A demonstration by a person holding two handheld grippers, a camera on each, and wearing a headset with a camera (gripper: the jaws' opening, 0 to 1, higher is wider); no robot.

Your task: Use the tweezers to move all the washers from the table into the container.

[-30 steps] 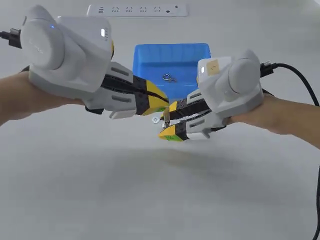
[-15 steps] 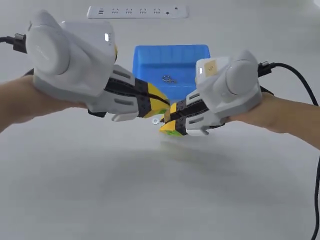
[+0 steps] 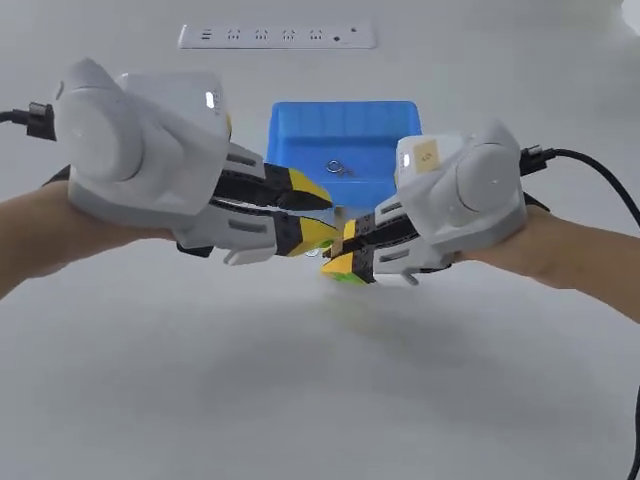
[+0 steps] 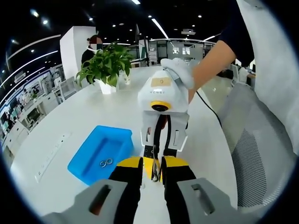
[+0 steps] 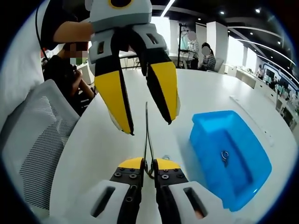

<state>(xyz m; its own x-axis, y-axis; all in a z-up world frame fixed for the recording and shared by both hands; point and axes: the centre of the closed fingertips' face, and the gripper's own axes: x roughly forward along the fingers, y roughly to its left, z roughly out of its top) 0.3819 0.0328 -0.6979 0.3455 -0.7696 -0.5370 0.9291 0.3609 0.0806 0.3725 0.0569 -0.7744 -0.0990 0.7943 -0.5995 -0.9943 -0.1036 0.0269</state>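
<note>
My right gripper [image 3: 335,262] [image 5: 148,165] is shut on thin metal tweezers [image 5: 146,126] that point away from it. My left gripper [image 3: 325,212] [image 4: 152,170] faces it, open, with its yellow jaws standing either side of the tweezers [image 4: 153,163] and not touching them. Behind both grippers sits the blue container [image 3: 340,108] [image 4: 88,158] [image 5: 247,186] with two washers [image 3: 335,167] [image 4: 105,163] [image 5: 225,155] on its floor. A small washer [image 5: 164,157] lies on the white table beside my right jaws, partly hidden.
A white power strip [image 3: 277,37] lies along the far edge of the table. A black cable [image 3: 600,180] trails from the right gripper. A mesh chair [image 5: 32,140] stands at the table's side, and a potted plant [image 4: 105,67] stands further along it.
The two grippers have drawn closer together. The left gripper's jaws now stand apart around the tweezers.
</note>
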